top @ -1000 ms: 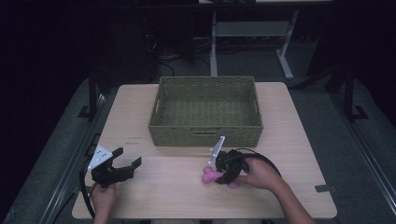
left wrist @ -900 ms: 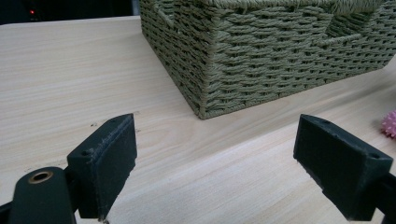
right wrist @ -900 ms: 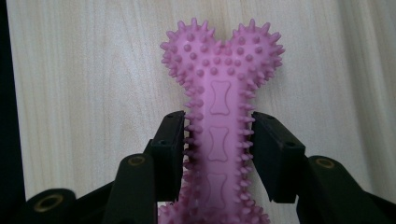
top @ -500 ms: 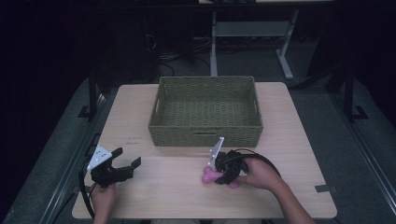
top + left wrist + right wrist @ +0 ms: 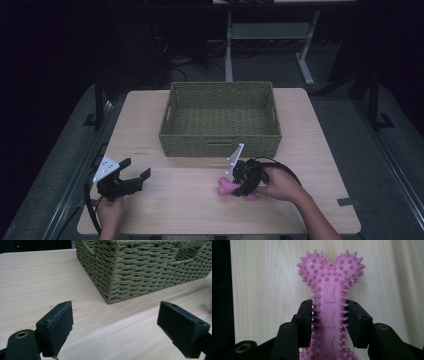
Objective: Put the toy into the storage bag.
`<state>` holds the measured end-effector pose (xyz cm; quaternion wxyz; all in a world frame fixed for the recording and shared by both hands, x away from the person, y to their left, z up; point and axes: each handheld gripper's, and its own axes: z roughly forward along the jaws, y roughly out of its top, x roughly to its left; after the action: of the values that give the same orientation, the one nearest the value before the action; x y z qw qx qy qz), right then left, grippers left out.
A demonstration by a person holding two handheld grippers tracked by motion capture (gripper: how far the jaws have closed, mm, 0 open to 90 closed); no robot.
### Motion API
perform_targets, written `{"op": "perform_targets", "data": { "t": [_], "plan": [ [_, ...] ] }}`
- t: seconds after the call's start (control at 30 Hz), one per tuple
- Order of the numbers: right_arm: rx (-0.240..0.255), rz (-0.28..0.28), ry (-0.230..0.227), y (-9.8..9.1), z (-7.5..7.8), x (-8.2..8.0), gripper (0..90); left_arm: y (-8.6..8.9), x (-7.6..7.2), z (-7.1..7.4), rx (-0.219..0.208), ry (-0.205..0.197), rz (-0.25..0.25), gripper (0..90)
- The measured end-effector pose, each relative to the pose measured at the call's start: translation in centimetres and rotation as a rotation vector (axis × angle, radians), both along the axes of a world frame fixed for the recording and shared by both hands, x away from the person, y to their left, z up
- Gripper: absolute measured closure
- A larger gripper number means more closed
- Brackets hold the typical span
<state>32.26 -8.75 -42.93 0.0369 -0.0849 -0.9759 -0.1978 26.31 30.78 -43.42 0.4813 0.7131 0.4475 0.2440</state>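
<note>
Closing of the right gripper [image 5: 329, 322] jaws is the one change since the earlier frames: they have just drawn in and now clamp the bone [image 5: 330, 302] between them; both hands hold the places they had.

Right gripper view: the two black jaws press on the shaft of the pink spiked bone from either side, at about its middle. The shaft runs along the jaw line toward 12 o'clock. The knobbed far end stands clear beyond the jaw tips; the near end passes back between the jaw arms. Bare table lies behind the bone.

High view: the right gripper [image 5: 239, 187] and bone [image 5: 226, 187] sit at 5 o'clock from the table's [image 5: 320, 150] centre, near the front edge. The right hand [image 5: 280, 184] holds the gripper from the 3 o'clock side, and the jaws point toward 9 o'clock.

The left gripper [image 5: 136, 176] rests at 7 o'clock, near the front left corner, held by the left hand [image 5: 110, 210]. Its jaws stand wide apart with nothing between them. In the left gripper view [image 5: 115, 332] they frame bare wood, with a corner of the basket [image 5: 140, 270] ahead at 12 o'clock.

The basket [image 5: 220, 146] occupies the table's centre and far half. It is a woven, rectangular, open-topped container, and its interior is empty. Its front wall stands just beyond the right gripper at 12 o'clock.

Open wood spans the front strip between the two grippers, which are well apart. Narrower margins run along the basket at 9 and 3 o'clock, out to the table's side edges.
</note>
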Motion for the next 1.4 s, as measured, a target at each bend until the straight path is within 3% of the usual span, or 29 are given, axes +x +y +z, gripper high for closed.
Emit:
{"op": "perform_targets", "data": {
  "t": [0.27,0.57,0.9,1.4],
  "plan": [
    [0.007,0.002,-0.009,-0.5,1.2,0.3,57.9,0.0,0.0,0.0,0.004,-0.001,-0.001,12.8],
    [0.070,0.001,-0.010,-1.5,3.2,1.0,57.9,-0.1,0.1,0.0,0.001,0.004,-0.003,12.8],
    [0.098,-0.006,-0.030,-2.2,5.5,1.9,57.9,0.0,0.0,0.0,0.005,0.003,-0.002,12.8],
    [0.120,-0.006,-0.031,-2.3,7.3,3.3,58.0,0.1,0.0,0.0,0.001,0.002,0.002,12.8]
  ]
}}
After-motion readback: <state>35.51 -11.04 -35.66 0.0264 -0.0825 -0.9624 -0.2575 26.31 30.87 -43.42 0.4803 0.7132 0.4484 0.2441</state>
